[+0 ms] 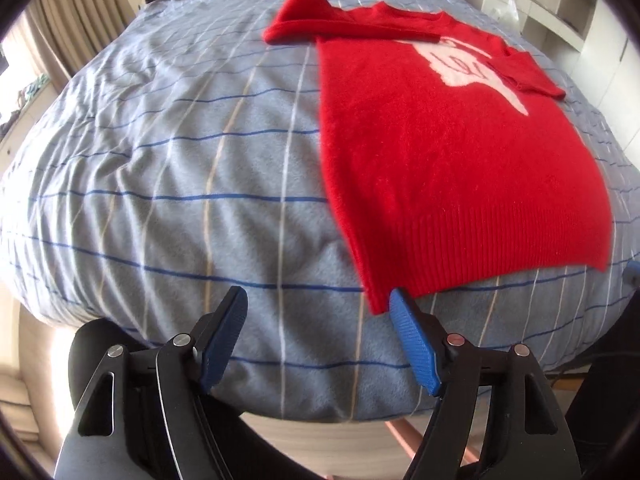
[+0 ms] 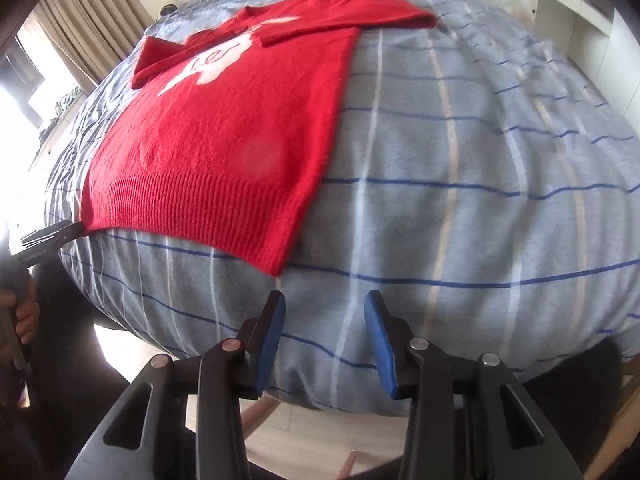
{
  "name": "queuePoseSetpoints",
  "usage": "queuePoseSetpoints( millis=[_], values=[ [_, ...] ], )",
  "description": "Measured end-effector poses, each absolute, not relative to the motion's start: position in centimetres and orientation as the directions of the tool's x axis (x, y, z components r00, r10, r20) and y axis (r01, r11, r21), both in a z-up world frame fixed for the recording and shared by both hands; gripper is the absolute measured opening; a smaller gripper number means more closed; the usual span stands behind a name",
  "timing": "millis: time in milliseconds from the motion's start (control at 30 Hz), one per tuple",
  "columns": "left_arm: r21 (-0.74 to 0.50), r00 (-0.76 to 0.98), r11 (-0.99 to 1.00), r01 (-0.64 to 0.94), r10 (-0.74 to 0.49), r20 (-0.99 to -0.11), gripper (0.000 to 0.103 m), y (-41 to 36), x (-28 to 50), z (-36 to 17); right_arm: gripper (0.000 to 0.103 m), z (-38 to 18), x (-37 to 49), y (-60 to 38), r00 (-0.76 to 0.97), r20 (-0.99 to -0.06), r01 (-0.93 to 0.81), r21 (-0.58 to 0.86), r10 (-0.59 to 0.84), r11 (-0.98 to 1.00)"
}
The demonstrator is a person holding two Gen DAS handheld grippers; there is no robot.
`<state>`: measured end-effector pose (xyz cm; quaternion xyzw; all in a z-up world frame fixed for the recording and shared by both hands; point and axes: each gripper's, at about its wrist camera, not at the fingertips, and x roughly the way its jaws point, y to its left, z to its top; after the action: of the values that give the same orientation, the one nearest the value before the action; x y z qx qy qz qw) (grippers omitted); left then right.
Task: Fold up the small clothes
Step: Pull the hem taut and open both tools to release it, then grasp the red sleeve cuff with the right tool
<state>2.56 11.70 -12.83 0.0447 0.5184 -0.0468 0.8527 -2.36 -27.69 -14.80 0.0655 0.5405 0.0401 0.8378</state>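
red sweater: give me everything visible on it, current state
The red sweater is a fuzzy knit with a white figure on the chest and a ribbed hem nearest the grippers. It lies flat, face up, on the blue checked blanket, both sleeves already folded in across the upper body. The open left gripper and right gripper sit just short of its hem corners; whether they touch is unclear.

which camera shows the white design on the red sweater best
The right wrist view: the white design lies mostly uncovered on the red sweater. In the left wrist view, the design is farther off and a folded sleeve overlaps it.
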Motion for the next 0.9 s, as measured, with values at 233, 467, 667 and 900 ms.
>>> queuePoseSetpoints(
  millis=[233,467,667,900],
  values=[
    [-0.085,0.551,0.996,-0.021,-0.060,-0.833,0.076,14.7,3.9,-9.5,0.069,-4.7,7.0,-28.0,0.637,-0.771,-0.097,-0.079,0.001,0.992],
    [-0.114,0.554,0.992,-0.049,-0.068,-0.830,0.076,14.4,3.9,-9.3,0.068,-10.3,19.9,-17.3,0.570,-0.800,-0.405,-0.078,0.185,0.911],
    [-0.096,0.523,0.989,-0.112,-0.023,-0.852,0.076,16.6,3.4,-10.3,0.006,-14.1,24.1,-19.7,0.584,-0.795,-0.246,0.017,0.162,0.969],
    [-0.131,0.518,0.980,-0.152,-0.034,-0.854,0.076,17.8,3.5,-10.7,0.006,-6.7,19.5,-38.4,0.728,-0.683,0.129,0.231,0.066,0.964]
  ],
)
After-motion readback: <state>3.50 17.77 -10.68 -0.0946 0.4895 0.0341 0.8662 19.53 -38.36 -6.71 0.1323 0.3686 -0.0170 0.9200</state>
